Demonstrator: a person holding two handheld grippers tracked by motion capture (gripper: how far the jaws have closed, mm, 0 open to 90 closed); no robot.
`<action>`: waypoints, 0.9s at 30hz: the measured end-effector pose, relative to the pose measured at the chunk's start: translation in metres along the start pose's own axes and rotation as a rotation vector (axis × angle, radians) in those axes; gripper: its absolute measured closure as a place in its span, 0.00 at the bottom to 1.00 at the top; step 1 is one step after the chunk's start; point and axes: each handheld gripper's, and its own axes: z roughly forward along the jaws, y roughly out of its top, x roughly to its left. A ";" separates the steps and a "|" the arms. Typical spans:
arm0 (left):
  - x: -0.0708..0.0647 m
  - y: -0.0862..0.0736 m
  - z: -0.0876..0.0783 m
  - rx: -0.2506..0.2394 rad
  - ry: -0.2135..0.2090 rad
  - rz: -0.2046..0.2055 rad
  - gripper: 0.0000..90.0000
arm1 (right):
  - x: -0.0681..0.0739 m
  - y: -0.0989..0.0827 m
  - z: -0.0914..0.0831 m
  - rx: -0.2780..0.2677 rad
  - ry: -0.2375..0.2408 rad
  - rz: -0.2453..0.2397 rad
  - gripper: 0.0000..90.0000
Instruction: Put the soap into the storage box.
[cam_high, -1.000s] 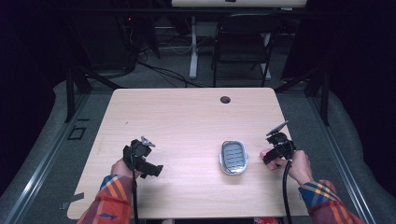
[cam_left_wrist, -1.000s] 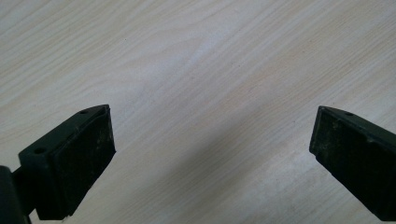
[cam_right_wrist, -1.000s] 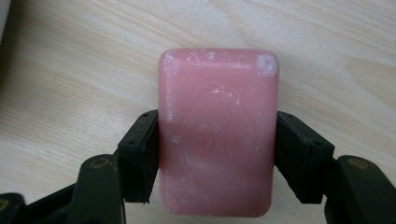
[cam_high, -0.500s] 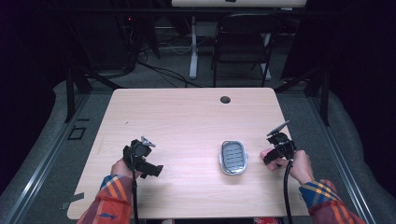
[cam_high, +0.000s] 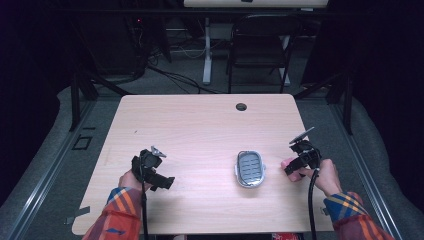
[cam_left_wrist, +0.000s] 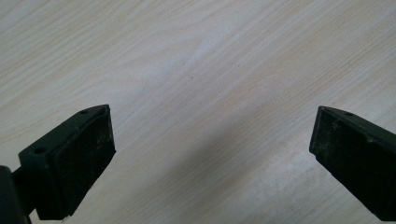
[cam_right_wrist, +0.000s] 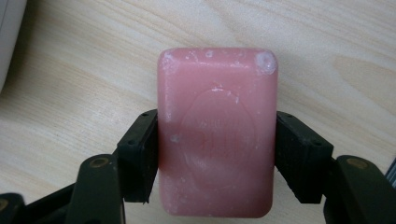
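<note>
A pink bar of soap (cam_right_wrist: 217, 130) sits between the two jaws of my right gripper (cam_right_wrist: 217, 154), which is shut on its long sides. From above, the same soap (cam_high: 287, 164) shows as a small pink patch just left of my right gripper (cam_high: 294, 167), near the table's right edge. A grey soap dish (cam_high: 249, 168) with a ribbed dark inside lies on the table to the left of it, apart from the soap. My left gripper (cam_high: 161, 181) rests low at the table's front left, and its jaws stand wide open over bare wood (cam_left_wrist: 210, 140).
The light wooden table (cam_high: 200, 130) has a round cable hole (cam_high: 241, 106) near its far edge. A dark chair (cam_high: 257, 45) and a white desk leg (cam_high: 206, 50) stand on the floor beyond the table.
My right gripper has shifted slightly toward the left with the soap. The left gripper has stayed where it was.
</note>
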 end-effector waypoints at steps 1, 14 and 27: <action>0.000 0.000 0.000 0.000 0.000 0.000 0.00 | -0.001 0.000 -0.002 0.007 0.006 -0.011 0.41; 0.000 0.000 0.000 -0.002 0.000 0.000 0.00 | -0.002 0.002 -0.022 -0.006 0.005 -0.039 0.41; 0.000 0.000 0.001 0.001 0.001 0.002 0.00 | 0.006 0.006 -0.045 -0.020 0.017 -0.091 0.41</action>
